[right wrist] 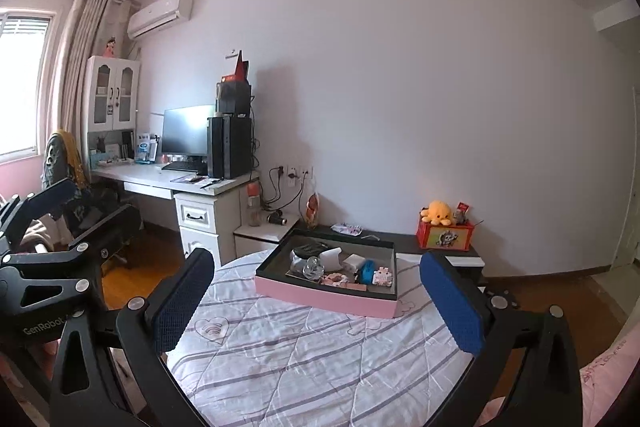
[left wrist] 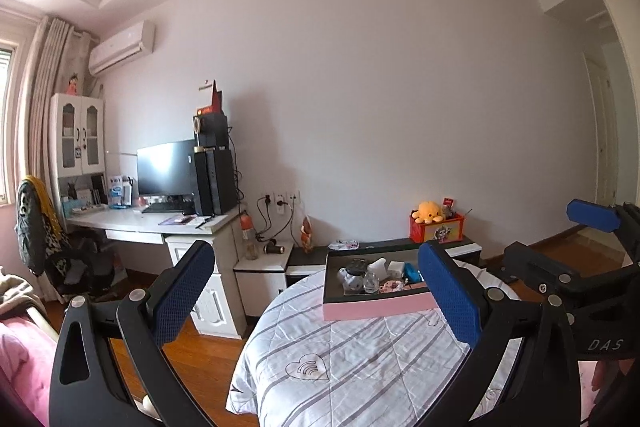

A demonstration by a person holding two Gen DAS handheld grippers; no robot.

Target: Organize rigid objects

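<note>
1. The pink-sided tray (right wrist: 326,293) of small rigid objects (right wrist: 344,267) sits on the striped quilt (right wrist: 300,359) of the bed, at about 12 o'clock from both grippers.
2. The right gripper (right wrist: 316,301) is held level above the quilt, short of the tray, its blue fingers (right wrist: 454,307) spread wide and empty.
3. The left gripper (left wrist: 316,303), at its 9 o'clock, is likewise level, spread wide, holding nothing.
4. A white bench (right wrist: 176,177) with a monitor (right wrist: 186,131) stands at 10 o'clock.
</note>
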